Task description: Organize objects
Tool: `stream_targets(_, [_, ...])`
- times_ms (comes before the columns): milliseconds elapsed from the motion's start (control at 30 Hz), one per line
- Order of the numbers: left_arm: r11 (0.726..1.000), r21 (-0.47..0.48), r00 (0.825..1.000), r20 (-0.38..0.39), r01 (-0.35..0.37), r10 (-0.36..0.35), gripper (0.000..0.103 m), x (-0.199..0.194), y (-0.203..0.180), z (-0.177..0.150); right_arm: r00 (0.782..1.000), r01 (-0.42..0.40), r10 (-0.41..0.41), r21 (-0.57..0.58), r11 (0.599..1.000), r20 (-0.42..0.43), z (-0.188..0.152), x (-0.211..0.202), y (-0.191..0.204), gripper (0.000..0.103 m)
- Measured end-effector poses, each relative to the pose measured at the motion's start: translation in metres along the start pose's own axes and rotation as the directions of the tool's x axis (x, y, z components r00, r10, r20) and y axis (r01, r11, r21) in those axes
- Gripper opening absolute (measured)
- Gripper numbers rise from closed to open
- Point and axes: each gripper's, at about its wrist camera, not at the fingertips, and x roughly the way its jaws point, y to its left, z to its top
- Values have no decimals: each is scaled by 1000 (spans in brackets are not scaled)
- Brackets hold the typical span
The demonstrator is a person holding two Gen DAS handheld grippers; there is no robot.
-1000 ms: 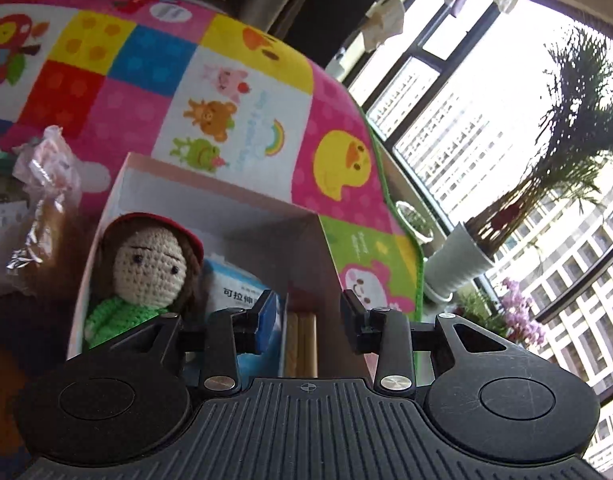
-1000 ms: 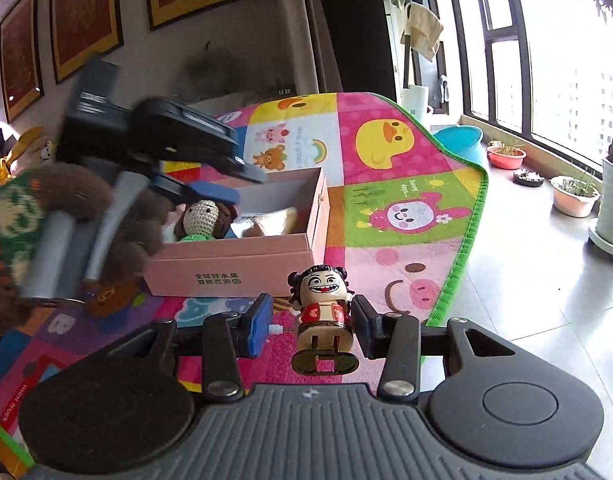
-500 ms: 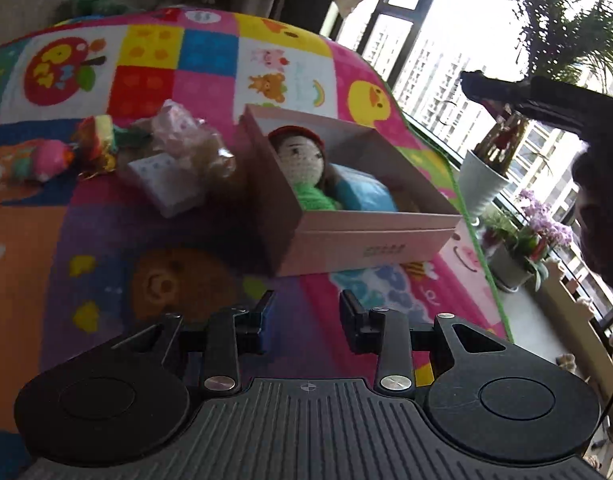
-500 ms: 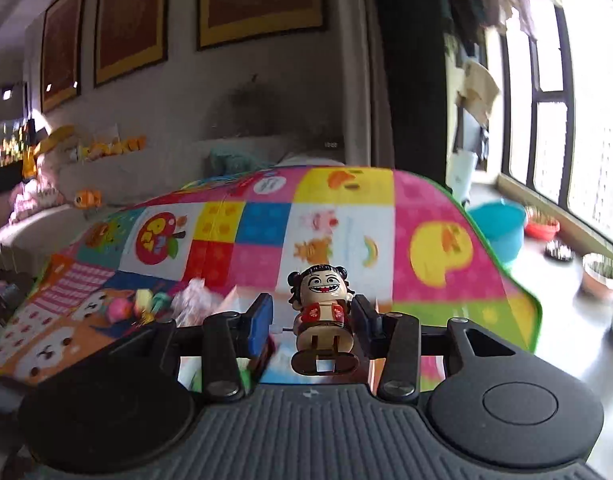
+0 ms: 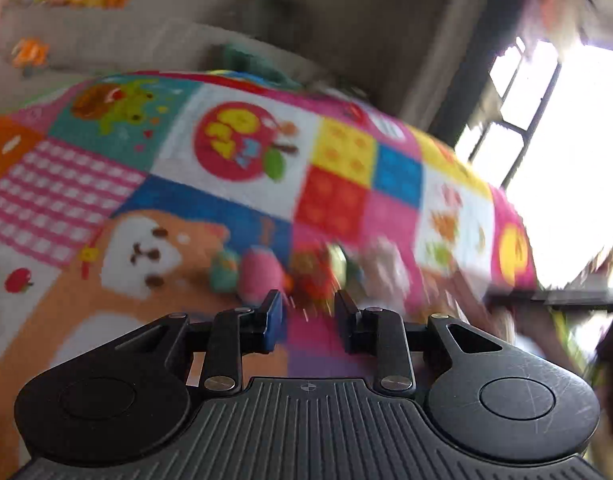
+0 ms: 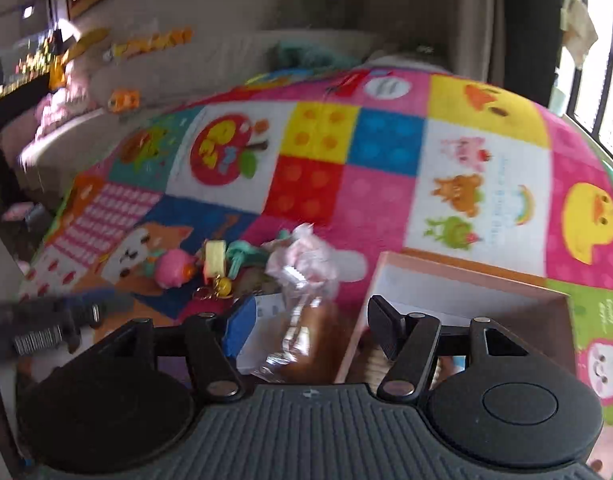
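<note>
The right hand-held gripper (image 6: 306,330) hangs over the near left corner of the pink box (image 6: 458,280), which sits on the colourful play mat (image 6: 386,196). Its jaws are spreading, released, with nothing pinched between them. Just left of the pink box lies a crinkly clear bag (image 6: 302,280) with something brown inside, on top of a white packet (image 6: 266,312). Further left of the box is a small cluster: a pink plush toy (image 6: 172,268), a yellow keychain piece (image 6: 215,262) and a teal bit (image 6: 246,256). The left hand-held gripper (image 5: 308,320) is narrowing, empty, pointing at the blurred pink plush toy (image 5: 260,276) on the mat (image 5: 186,208). The box is only a blur at the right edge there.
</note>
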Motion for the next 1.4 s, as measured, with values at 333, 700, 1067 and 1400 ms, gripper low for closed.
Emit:
stream_targets(333, [997, -78, 999, 44, 6, -3, 31, -4, 46, -10, 979, 86, -86, -9, 996, -184, 11, 96, 24, 42])
stream_targets(700, [983, -181, 993, 117, 40, -19, 30, -16, 78, -18, 993, -75, 75, 0, 997, -89, 49, 45, 52, 75])
stream_targets(1067, [972, -236, 992, 127, 9, 22, 30, -13, 97, -19, 967, 71, -39, 118, 990, -253, 61, 174, 28, 31])
stream_targets(1400, [977, -204, 992, 120, 58, -34, 29, -23, 86, -22, 947, -111, 132, 87, 990, -293, -40, 58, 56, 25])
